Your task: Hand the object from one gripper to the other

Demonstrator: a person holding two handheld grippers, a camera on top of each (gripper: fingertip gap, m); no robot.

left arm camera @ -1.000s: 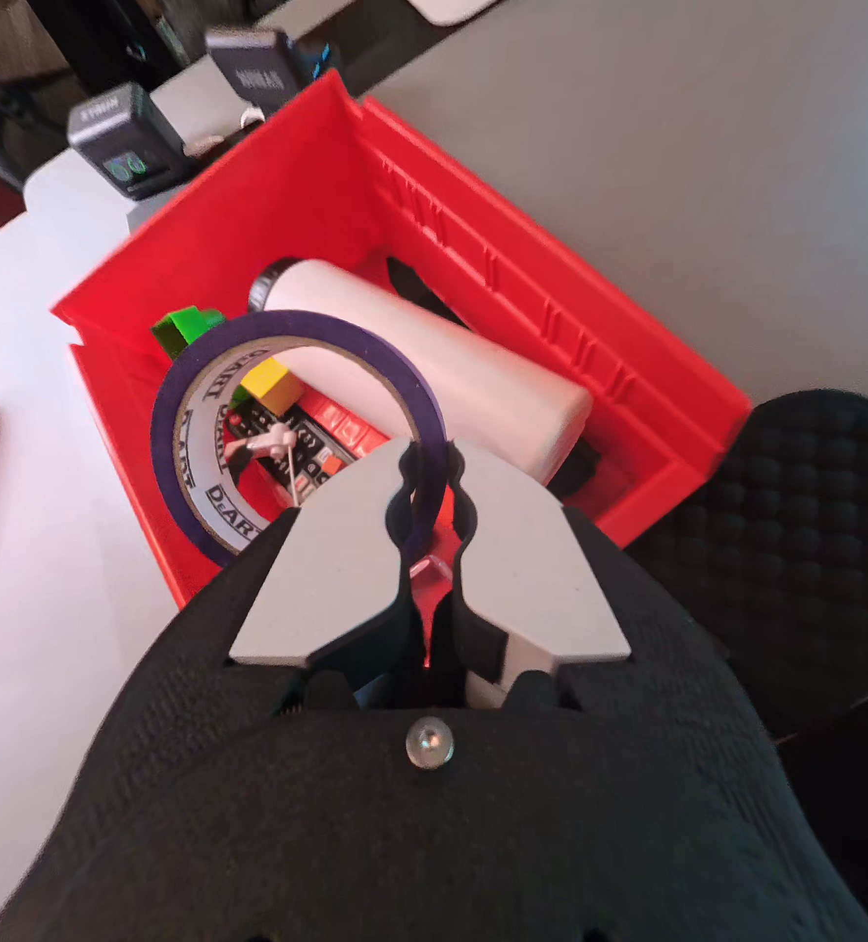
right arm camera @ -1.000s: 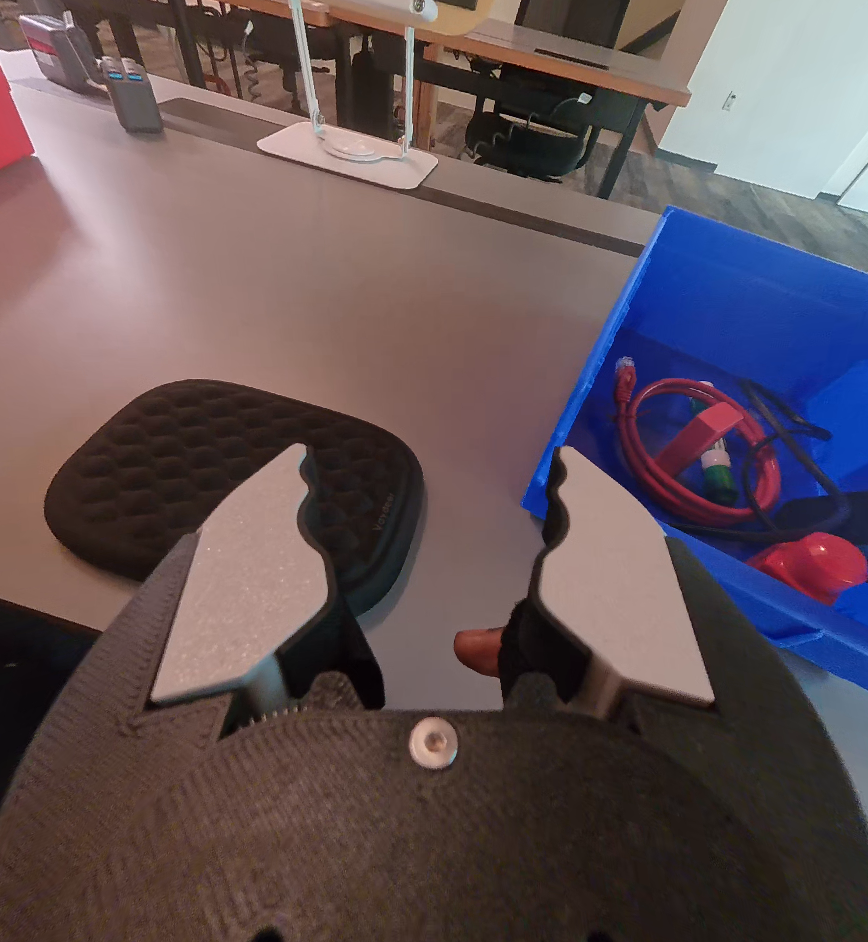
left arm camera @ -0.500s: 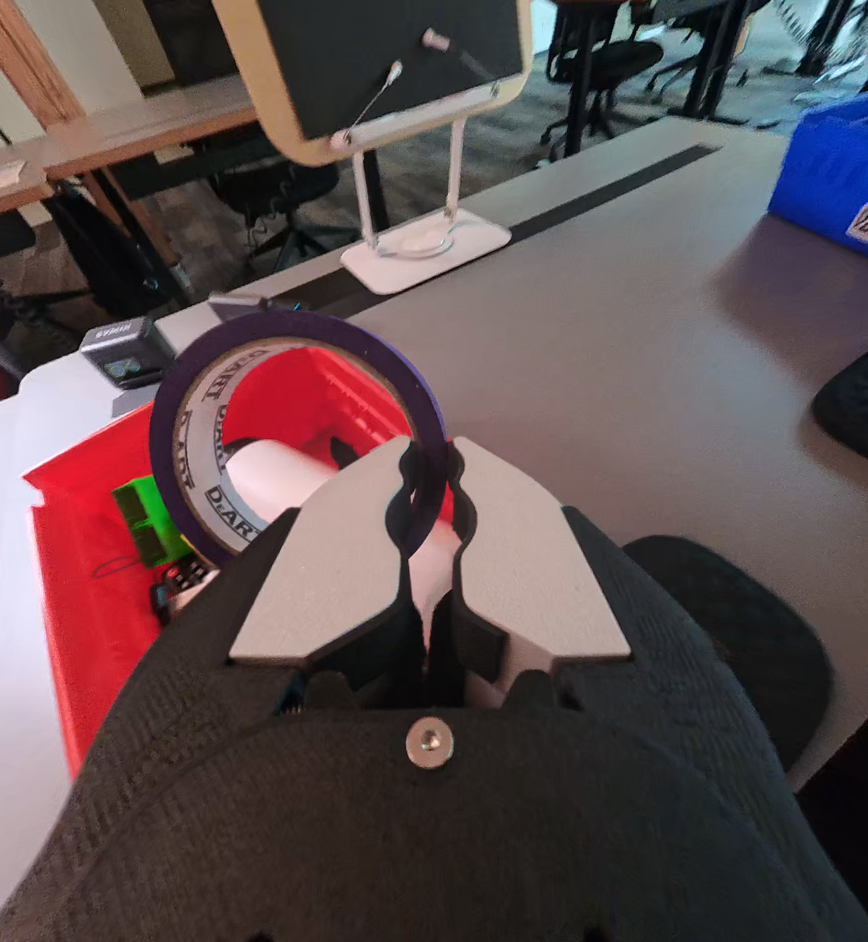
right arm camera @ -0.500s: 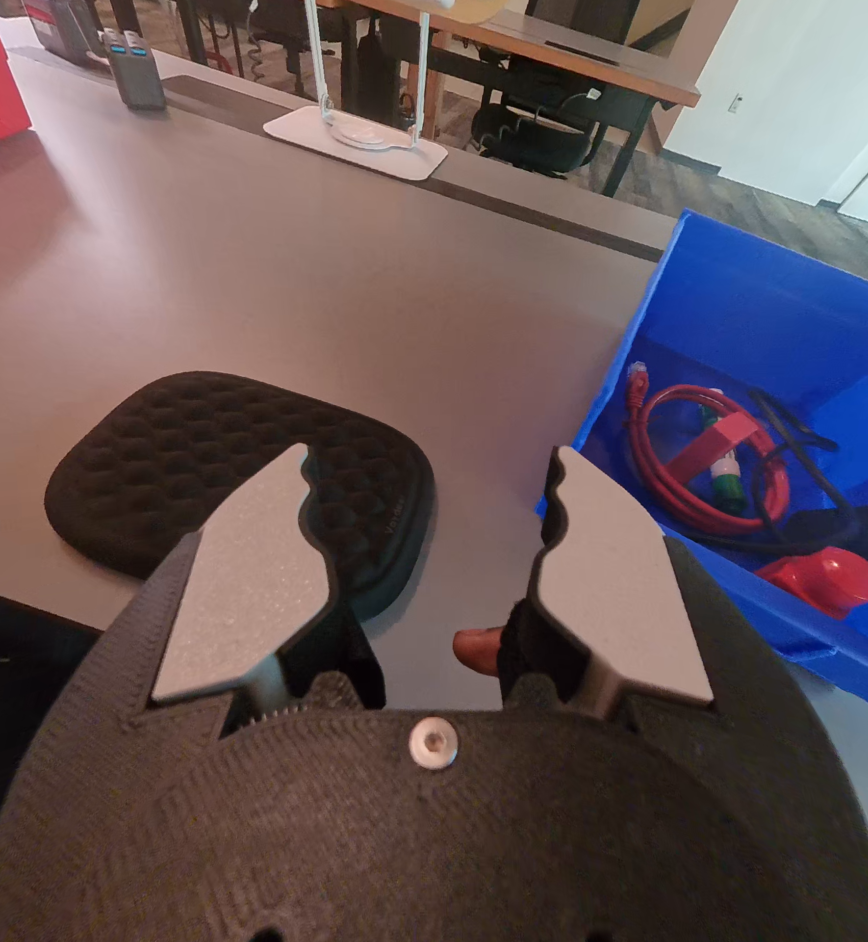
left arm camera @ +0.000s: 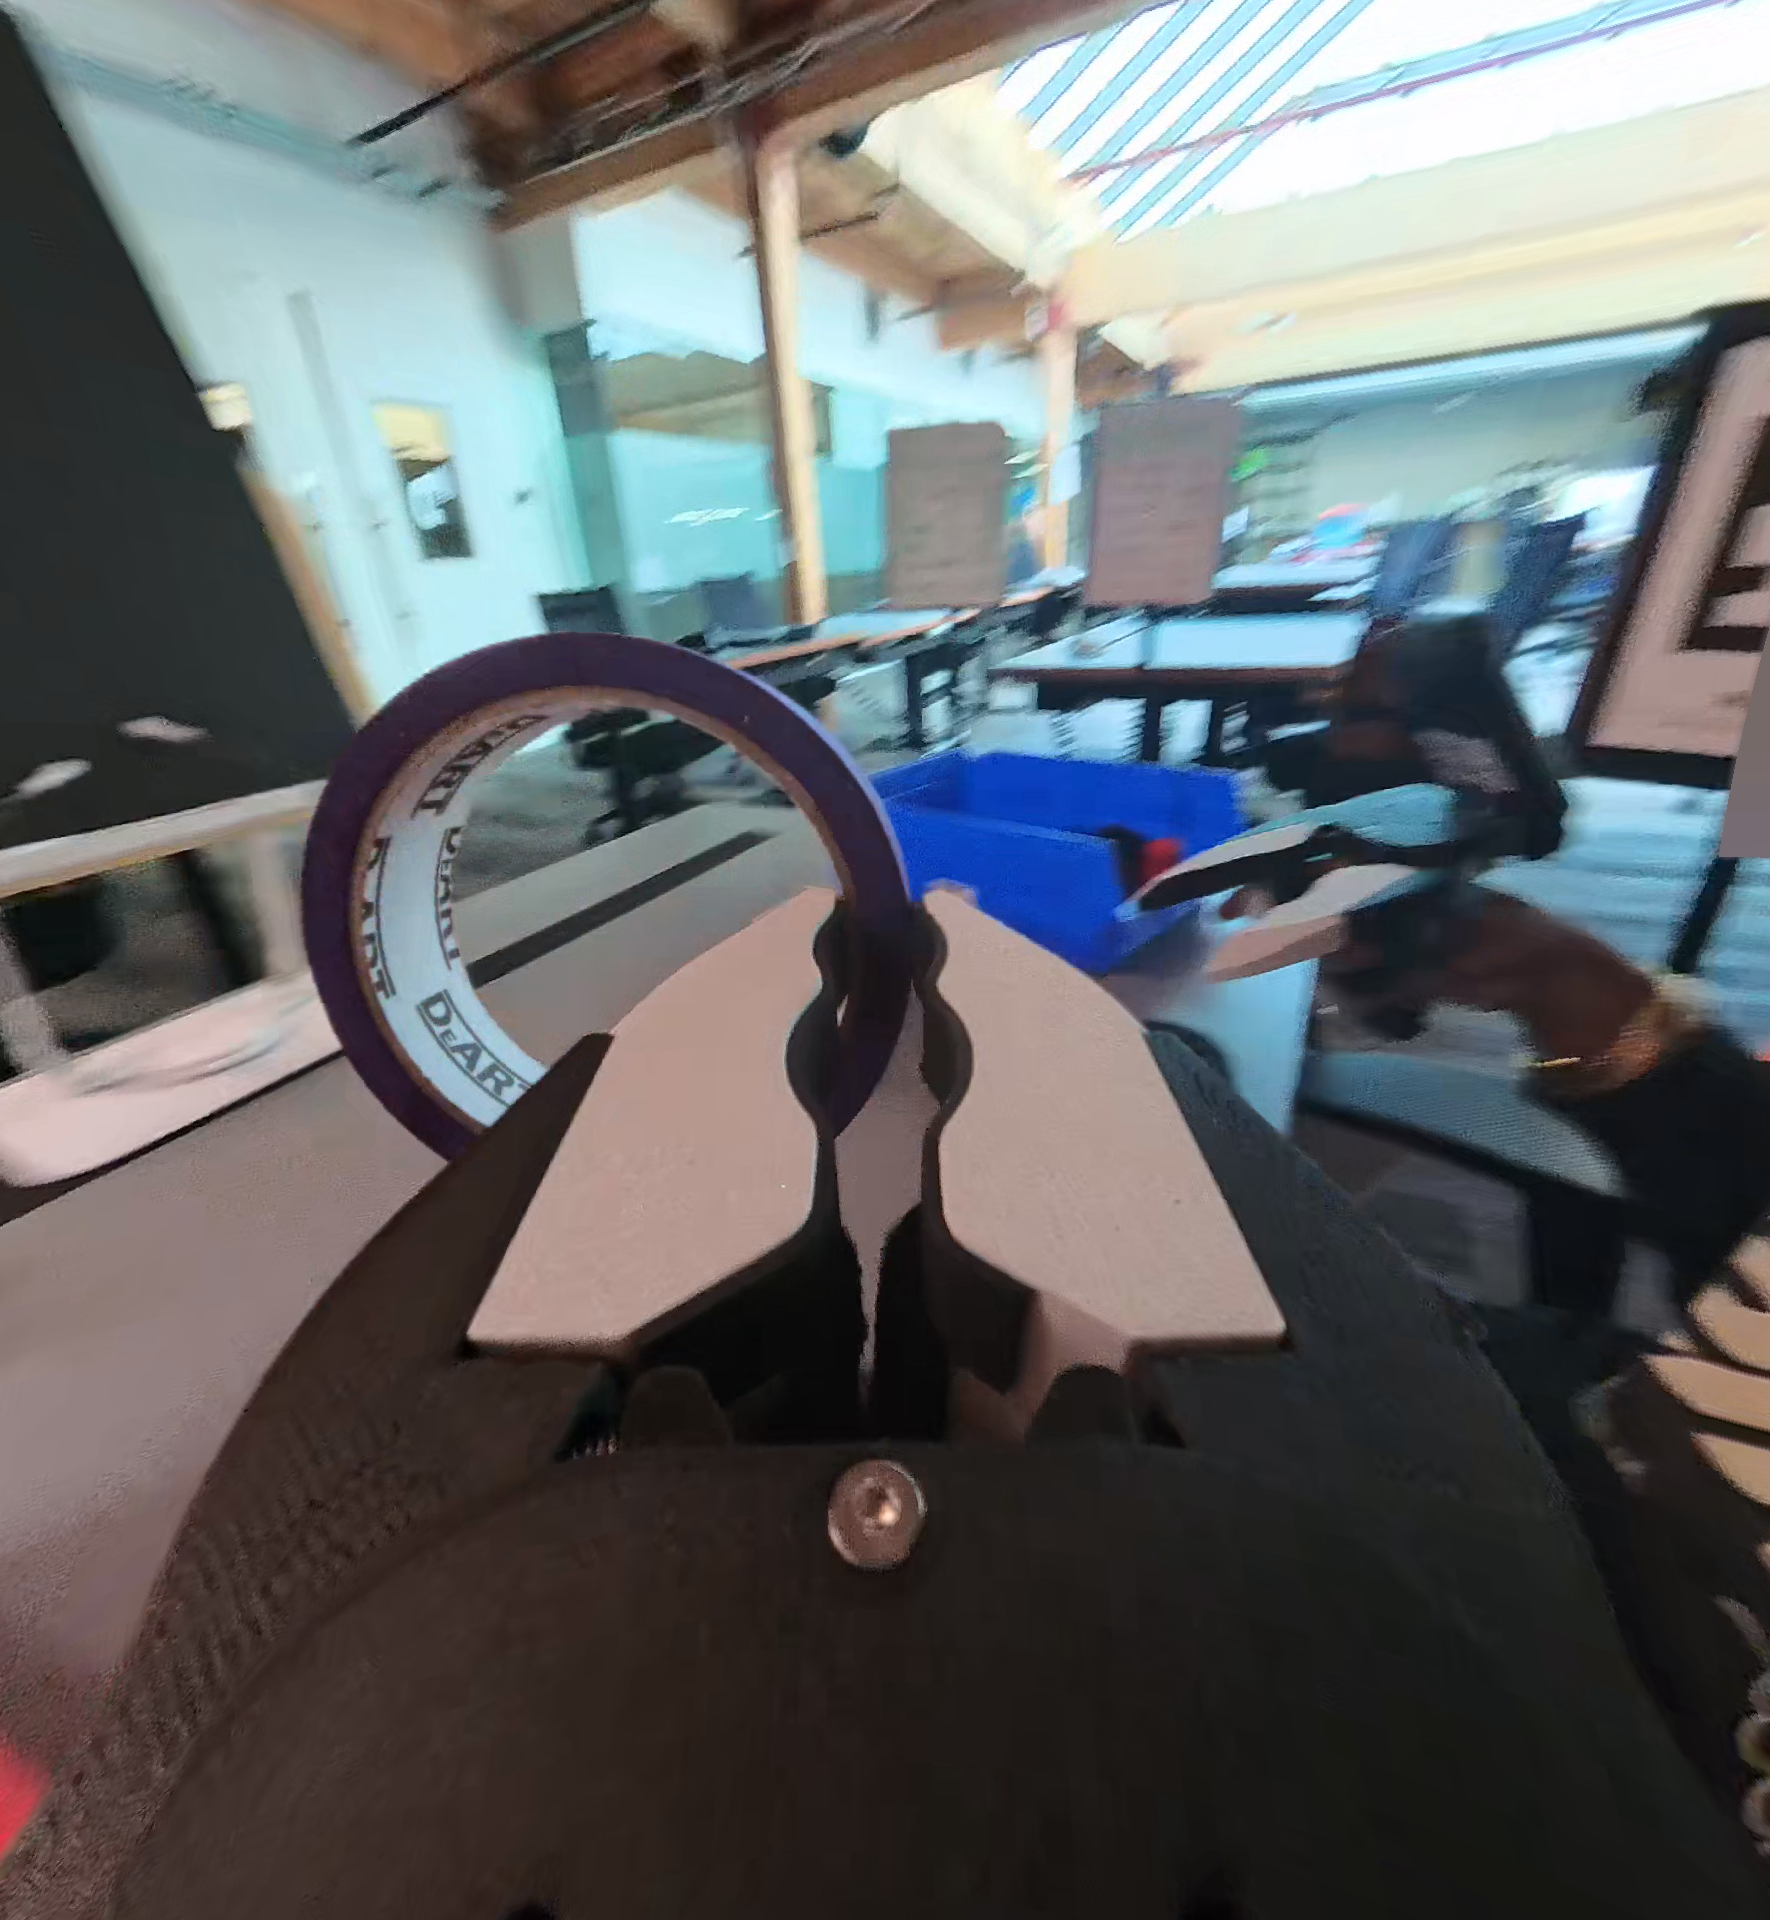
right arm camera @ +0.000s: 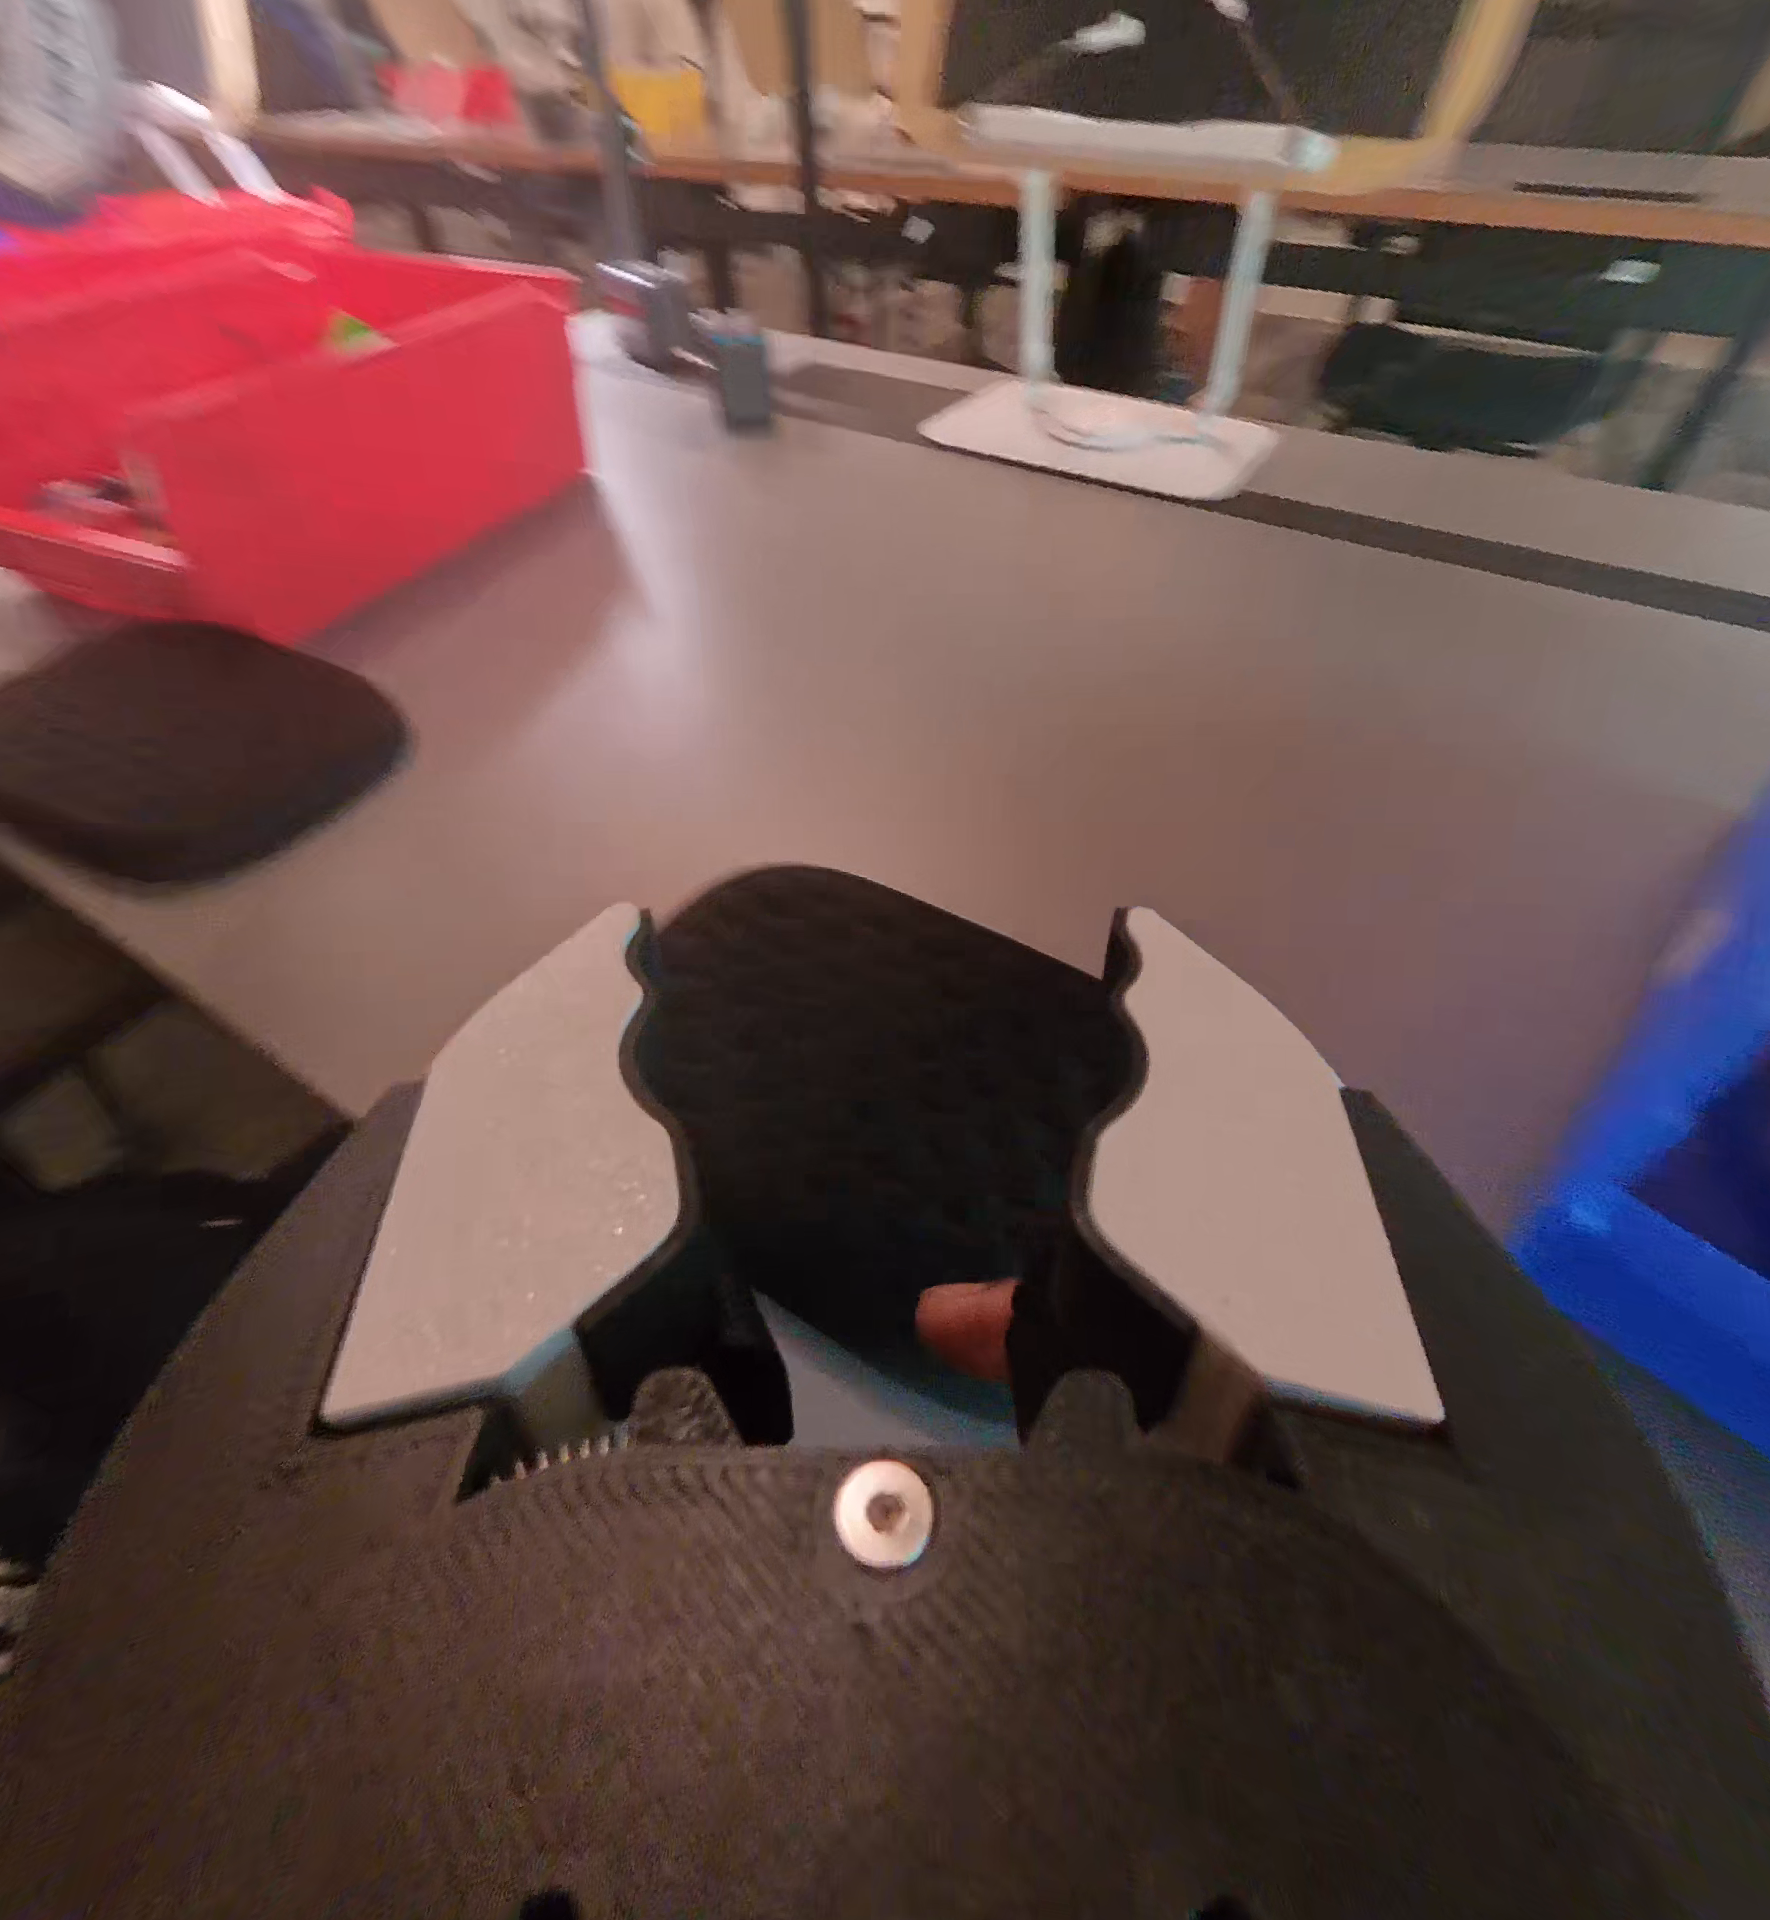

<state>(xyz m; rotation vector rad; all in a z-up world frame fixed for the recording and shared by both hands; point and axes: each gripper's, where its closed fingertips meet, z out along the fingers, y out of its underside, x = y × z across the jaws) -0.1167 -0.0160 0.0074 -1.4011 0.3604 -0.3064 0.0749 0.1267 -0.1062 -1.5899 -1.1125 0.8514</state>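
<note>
Left hand-held gripper [left arm camera: 876, 914] pinches the purple tape roll [left arm camera: 600, 883] by its rim, up in the air above the counter [right arm camera: 964, 665]. Right hand-held gripper [right arm camera: 876, 914] gapes wide, empty, w/ black pad [right arm camera: 881, 1091] below.

Risk: thin rim grip, roll may pivot or slip if the right one bumps it before closing.

Both views motion-blurred; gap btwn grippers hard to judge.

Landmark: my table [right arm camera: 964, 707]. My left gripper [left arm camera: 876, 914] holds the tape roll [left arm camera: 590, 883] above it. My right gripper [right arm camera: 876, 935] hangs over the near pad [right arm camera: 860, 1039]. Bin [right arm camera: 341, 457] at far left, second pad [right arm camera: 164, 748] before it, second bin [right arm camera: 1691, 1195] at right.
</note>
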